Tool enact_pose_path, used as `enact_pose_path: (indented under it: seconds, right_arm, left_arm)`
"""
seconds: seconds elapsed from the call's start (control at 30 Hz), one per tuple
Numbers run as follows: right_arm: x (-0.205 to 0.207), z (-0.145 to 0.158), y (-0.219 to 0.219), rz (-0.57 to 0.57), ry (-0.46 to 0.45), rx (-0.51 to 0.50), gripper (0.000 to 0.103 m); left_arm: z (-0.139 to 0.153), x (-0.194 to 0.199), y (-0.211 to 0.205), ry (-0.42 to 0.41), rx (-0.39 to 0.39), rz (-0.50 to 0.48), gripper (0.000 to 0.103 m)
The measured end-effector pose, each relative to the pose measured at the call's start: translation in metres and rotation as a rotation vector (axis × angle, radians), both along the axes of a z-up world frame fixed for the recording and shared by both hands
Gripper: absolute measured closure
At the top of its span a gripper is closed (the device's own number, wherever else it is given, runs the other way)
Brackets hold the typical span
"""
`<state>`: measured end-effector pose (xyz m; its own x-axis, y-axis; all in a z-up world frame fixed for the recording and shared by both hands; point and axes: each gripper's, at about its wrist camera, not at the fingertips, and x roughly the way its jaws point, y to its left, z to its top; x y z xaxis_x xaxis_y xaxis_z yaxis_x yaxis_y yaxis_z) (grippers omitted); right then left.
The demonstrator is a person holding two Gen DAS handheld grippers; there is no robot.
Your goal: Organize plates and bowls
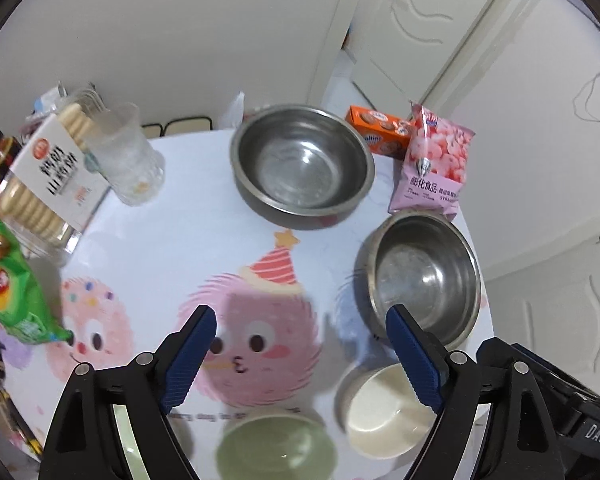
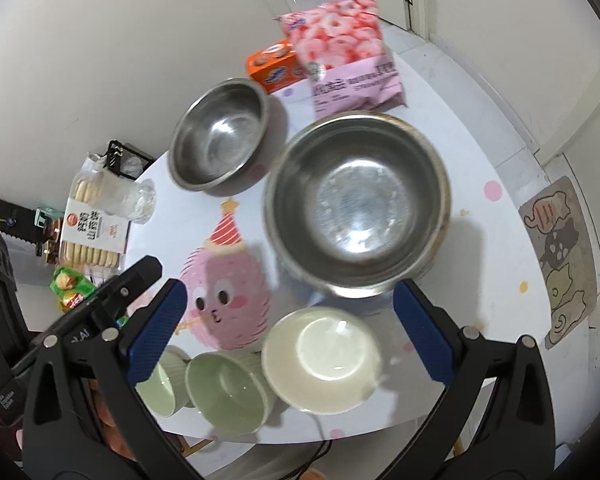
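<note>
Two steel bowls stand on the table: a wide one at the back (image 1: 302,166) (image 2: 219,134) and a deeper one to the right (image 1: 422,276) (image 2: 358,204). A cream bowl (image 1: 384,412) (image 2: 322,356) and a green bowl (image 1: 276,446) (image 2: 228,390) sit near the front edge; a second green bowl (image 2: 162,382) lies left of it. My left gripper (image 1: 302,360) is open and empty above the table, the cream bowl under its right finger. My right gripper (image 2: 288,332) is open and empty above the cream bowl.
A white table (image 1: 172,248) with a pink cartoon print. A pink snack bag (image 1: 432,164) and orange box (image 1: 378,128) at the back right. A clear cup (image 1: 126,156), biscuit pack (image 1: 48,184) and green chip bag (image 1: 12,284) on the left.
</note>
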<state>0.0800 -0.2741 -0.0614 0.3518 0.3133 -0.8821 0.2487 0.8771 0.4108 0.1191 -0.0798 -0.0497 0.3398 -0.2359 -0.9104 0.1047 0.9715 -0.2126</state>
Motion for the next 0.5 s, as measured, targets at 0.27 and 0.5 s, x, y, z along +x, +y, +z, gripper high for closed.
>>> enact_pose_path:
  seconds: [0.27, 0.5]
  right_arm:
    - [-0.014, 0.013, 0.046, 0.006, -0.018, -0.013, 0.001]
    - [-0.022, 0.017, 0.077, 0.014, -0.017, -0.017, 0.001]
  left_arm:
    - [0.009, -0.015, 0.051, -0.016, -0.021, 0.006, 0.000]
    - [0.007, -0.022, 0.076, -0.016, 0.012, 0.012, 0.000]
